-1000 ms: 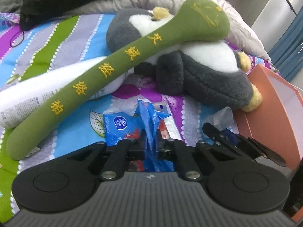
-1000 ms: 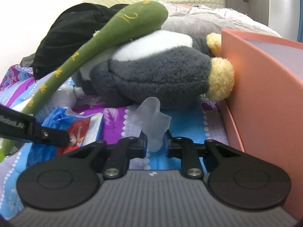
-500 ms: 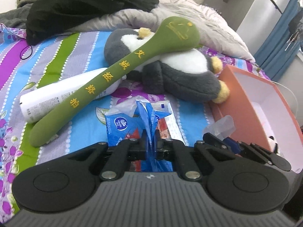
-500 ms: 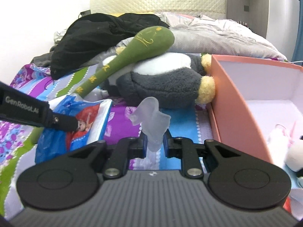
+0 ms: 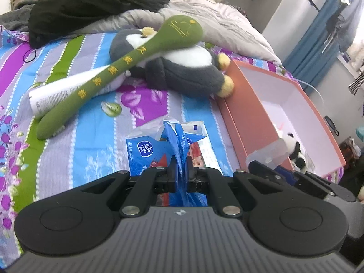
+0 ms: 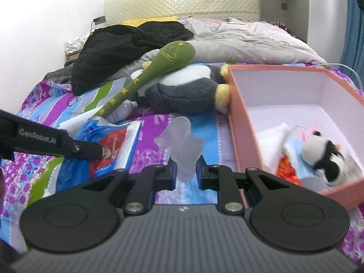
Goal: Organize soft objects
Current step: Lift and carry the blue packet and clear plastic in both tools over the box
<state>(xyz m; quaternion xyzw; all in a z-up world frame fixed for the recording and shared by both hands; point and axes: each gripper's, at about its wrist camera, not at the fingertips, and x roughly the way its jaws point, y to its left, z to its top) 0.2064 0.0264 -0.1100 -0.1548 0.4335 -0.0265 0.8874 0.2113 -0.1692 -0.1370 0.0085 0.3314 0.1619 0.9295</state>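
Note:
My left gripper (image 5: 181, 168) is shut on the crumpled top of a blue tissue pack (image 5: 147, 152), held above the striped bedspread. My right gripper (image 6: 184, 170) is shut on a frosted translucent soft piece (image 6: 182, 141); this piece also shows in the left wrist view (image 5: 270, 151). The tissue pack also shows in the right wrist view (image 6: 109, 145), with the left gripper's fingers (image 6: 88, 151) on it. A grey and white plush penguin (image 5: 182, 72) lies beyond, with a long green plush stick (image 5: 127, 68) across it. An open pink box (image 6: 241, 122) at the right holds a small panda plush (image 6: 323, 157).
A white tube (image 5: 56, 93) lies under the green stick. Black clothing (image 5: 91, 2) and a grey quilt (image 6: 250, 38) are heaped at the head of the bed. A blue curtain (image 5: 318, 34) hangs at the far right.
Both grippers have drawn back and up with their loads. The plush toys look farther away, and the inside of the pink box with the panda has come into view.

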